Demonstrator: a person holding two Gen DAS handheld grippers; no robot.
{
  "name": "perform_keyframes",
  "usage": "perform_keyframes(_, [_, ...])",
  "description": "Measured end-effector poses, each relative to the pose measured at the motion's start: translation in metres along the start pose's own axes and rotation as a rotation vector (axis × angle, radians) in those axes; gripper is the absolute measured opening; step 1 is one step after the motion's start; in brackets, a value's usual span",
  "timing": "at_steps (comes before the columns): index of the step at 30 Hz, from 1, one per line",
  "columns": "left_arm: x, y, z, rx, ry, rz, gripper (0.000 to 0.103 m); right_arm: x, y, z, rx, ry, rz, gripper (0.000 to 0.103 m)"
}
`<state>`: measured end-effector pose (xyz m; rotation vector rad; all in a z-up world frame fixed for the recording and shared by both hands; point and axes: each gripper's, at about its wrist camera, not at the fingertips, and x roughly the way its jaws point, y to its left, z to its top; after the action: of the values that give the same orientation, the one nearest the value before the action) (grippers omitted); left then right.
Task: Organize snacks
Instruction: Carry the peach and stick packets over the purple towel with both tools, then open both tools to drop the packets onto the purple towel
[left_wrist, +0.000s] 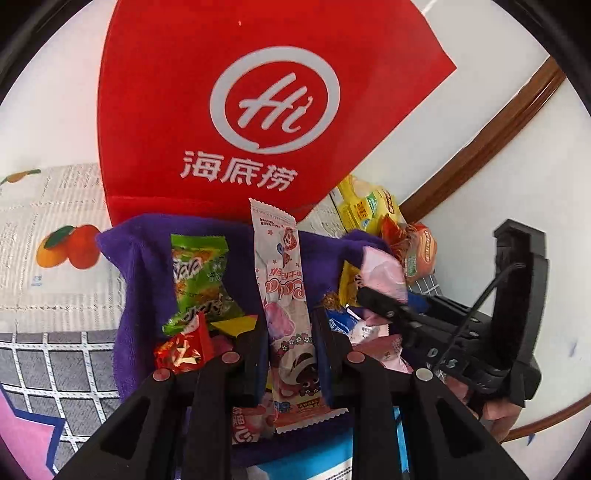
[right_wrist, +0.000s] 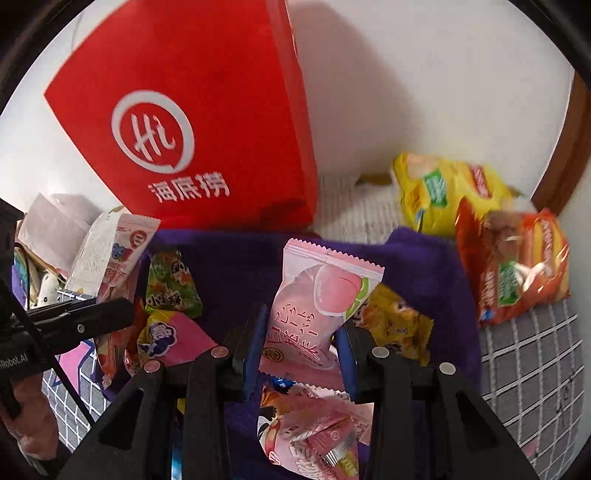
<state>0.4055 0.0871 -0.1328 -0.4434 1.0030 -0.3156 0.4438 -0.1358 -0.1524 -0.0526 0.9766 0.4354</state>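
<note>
Snacks lie heaped on a purple cloth (left_wrist: 147, 266) in the left wrist view, in front of a red box (left_wrist: 258, 110) printed with a white "Hi" logo. The left gripper (left_wrist: 291, 354) is clamped on a long pink-and-white wrapper (left_wrist: 280, 295), which stands upright between the fingers with its top edge overlapping the box's lower rim. Left of that wrapper, on the cloth, sits a green packet (left_wrist: 199, 280), and nearer the camera a small red foil candy (left_wrist: 181, 350). Right of the box, off the cloth's far corner, are a yellow bag (left_wrist: 365, 206) and an orange bag (left_wrist: 417, 251). The right gripper (left_wrist: 388, 310) enters from the right side, holding a pale pink packet.

Right wrist view: the right gripper (right_wrist: 299, 343) is closed on a pink peach packet (right_wrist: 317, 306), held upright above the purple cloth (right_wrist: 229, 266), below the red box (right_wrist: 207, 110). More pink wrappers (right_wrist: 314, 432) lie beneath it. Right of the cloth rest the yellow bag (right_wrist: 443, 192) and the orange bag (right_wrist: 513, 266), overlapping. At the left edge the left gripper's fingers (right_wrist: 92, 317) hold the long pink-and-white wrapper (right_wrist: 110, 254) beside the box's lower left corner, with the green packet (right_wrist: 170, 284) just right of it.
</note>
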Motion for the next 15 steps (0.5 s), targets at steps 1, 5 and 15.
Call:
perform_keyframes(1, [0.001, 0.000, 0.000, -0.001, 0.002, -0.005, 0.021, 0.004, 0.001, -0.001, -0.004, 0.018, 0.006, 0.036])
perform_keyframes(5, [0.007, -0.002, -0.001, 0.009, 0.014, 0.002, 0.021, 0.015, 0.007, -0.004, -0.022, 0.048, 0.000, 0.036])
perform_keyframes(15, [0.030, -0.006, -0.002, 0.017, 0.067, -0.009, 0.021, 0.036, 0.008, -0.010, -0.046, 0.137, -0.037, 0.043])
